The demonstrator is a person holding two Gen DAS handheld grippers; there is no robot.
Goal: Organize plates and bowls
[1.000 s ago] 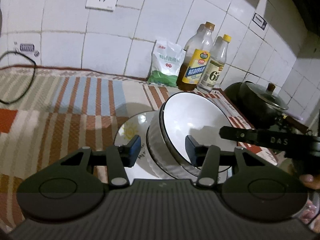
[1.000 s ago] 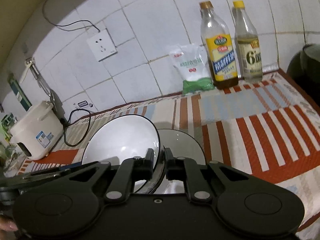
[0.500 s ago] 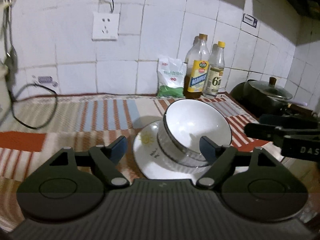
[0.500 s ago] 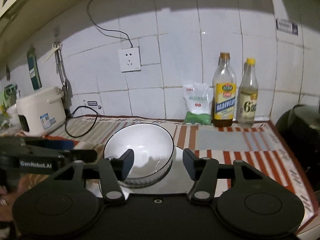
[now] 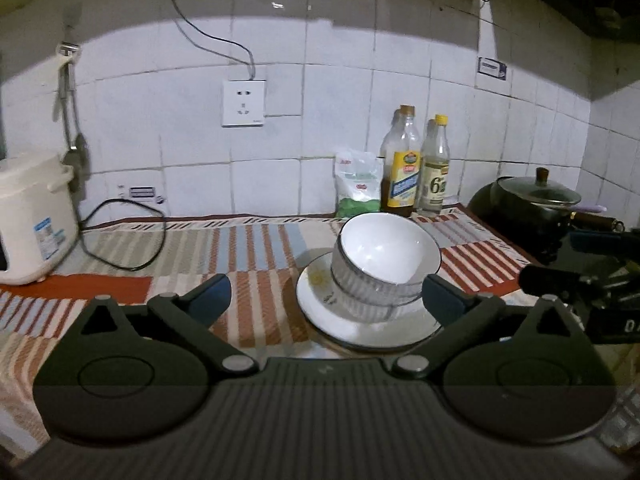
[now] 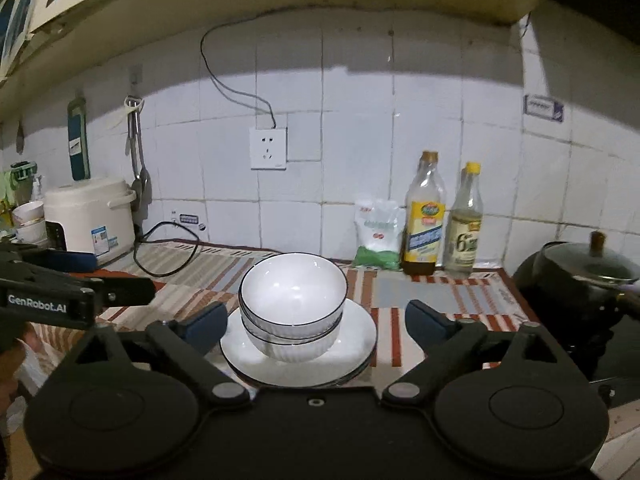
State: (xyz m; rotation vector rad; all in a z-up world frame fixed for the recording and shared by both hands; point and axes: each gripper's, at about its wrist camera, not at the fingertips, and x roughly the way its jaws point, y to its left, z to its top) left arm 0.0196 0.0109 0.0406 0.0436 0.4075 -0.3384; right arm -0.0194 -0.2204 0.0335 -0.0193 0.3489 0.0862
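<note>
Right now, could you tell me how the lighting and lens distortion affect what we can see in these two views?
Left wrist view: a bright band lights the tiled wall while the upper corners fall dark; the fisheye bows the tile lines, and the stacked bowls stay sharp. Right wrist view: an overhang shades the top, the pot sits in gloom, and small glints show inside the top bowl.

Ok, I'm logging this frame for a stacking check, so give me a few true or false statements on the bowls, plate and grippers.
1. Two bowls sit nested on the plate. True.
2. The right gripper is shut on the top bowl. False: it is open and holds nothing.
3. The left gripper is open. True.
4. The rice cooker stands right of the bottles. False: it stands to their left.
</note>
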